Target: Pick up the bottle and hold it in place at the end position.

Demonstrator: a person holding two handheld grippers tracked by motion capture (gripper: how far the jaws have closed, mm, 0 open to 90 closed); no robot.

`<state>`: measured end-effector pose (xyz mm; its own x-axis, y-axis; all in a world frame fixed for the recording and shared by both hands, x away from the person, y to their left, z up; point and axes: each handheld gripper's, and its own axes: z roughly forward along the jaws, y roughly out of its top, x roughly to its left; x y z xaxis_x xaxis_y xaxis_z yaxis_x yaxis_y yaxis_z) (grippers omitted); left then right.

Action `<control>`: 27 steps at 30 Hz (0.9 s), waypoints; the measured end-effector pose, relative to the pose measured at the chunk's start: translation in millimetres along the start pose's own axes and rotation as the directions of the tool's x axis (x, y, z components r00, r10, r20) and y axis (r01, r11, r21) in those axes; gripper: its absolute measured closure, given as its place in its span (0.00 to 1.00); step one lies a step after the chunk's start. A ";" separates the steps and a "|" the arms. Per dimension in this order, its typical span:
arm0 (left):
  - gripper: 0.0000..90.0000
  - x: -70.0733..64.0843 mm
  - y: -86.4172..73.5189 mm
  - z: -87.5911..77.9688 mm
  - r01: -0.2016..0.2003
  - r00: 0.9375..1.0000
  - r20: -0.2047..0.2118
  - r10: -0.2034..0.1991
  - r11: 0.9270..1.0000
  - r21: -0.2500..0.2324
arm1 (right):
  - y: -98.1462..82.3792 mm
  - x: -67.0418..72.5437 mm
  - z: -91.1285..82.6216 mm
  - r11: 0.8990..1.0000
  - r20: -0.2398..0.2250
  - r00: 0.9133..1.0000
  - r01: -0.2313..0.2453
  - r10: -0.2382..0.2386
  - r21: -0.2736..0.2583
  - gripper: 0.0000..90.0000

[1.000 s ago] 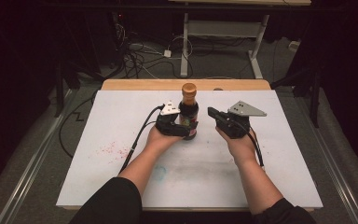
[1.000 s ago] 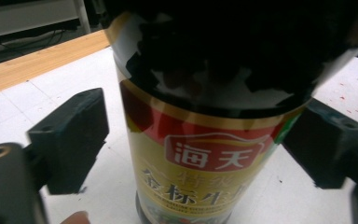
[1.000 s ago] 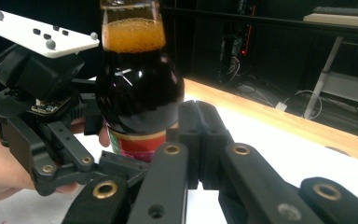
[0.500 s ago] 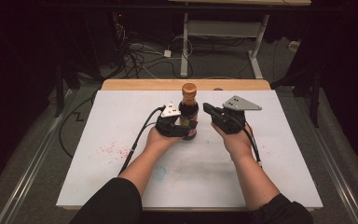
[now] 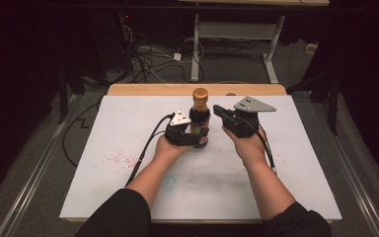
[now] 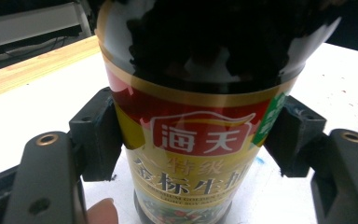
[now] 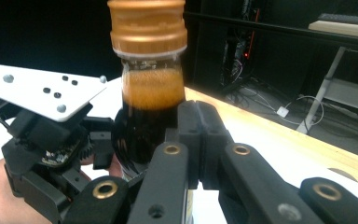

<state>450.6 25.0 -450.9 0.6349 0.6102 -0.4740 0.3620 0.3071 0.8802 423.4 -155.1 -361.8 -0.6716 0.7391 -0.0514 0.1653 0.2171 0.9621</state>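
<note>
The left gripper point(image 5: 193, 138) has just been closing, and its jaws now clamp the lower, labelled part of the sauce bottle point(image 5: 200, 118), which stands upright on the white desk point(image 5: 128, 128) near its far edge; the bottle is steadied, so the cap point(image 7: 148, 25) can probably be worked next; the right gripper point(image 5: 218, 110), jaws pressed together on nothing, hovers just beside the neck, seemingly apart from it.

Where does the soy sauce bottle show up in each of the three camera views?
High view: soy sauce bottle stands upright at the middle of the white table, between both grippers.
Left gripper view: its label in the centre, pressed by both pads.
Right gripper view: neck and gold cap upper centre-left.
Shared landmark: the wooden table edge.
</note>
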 end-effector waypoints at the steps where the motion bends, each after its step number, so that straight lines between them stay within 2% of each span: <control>1: 0.31 0.1 -0.1 -0.1 0.000 1.000 0.000 0.000 1.000 -0.001 | 1.3 0.3 -0.2 1.000 0.001 1.000 0.000 0.000 0.000 1.00; 5: 0.31 0.0 -0.1 -0.1 -0.003 1.000 -0.001 0.003 1.000 0.001 | 7.0 1.1 -0.3 1.000 0.000 1.000 0.001 -0.001 0.000 1.00; 18: 0.31 -0.9 -0.2 0.2 -0.005 1.000 -0.007 0.005 1.000 0.001 | 27.7 5.9 0.5 0.999 0.002 0.999 0.048 -0.048 -0.010 1.00; 20: 0.31 -1.1 -0.3 0.1 -0.006 1.000 -0.008 0.006 1.000 0.002 | 30.5 6.4 0.2 0.998 0.015 0.998 0.063 -0.063 -0.008 1.00; 27: 0.31 -1.4 -0.5 0.1 -0.008 1.000 -0.012 0.008 1.000 0.003 | 35.9 8.0 2.9 0.997 0.013 0.997 0.081 -0.081 0.013 1.00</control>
<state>449.5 23.9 -450.7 0.6295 0.6212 -0.4667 0.3587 0.3004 0.8838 426.0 -139.6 -328.5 -0.6735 0.7272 -0.1327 0.1195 0.2842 0.9513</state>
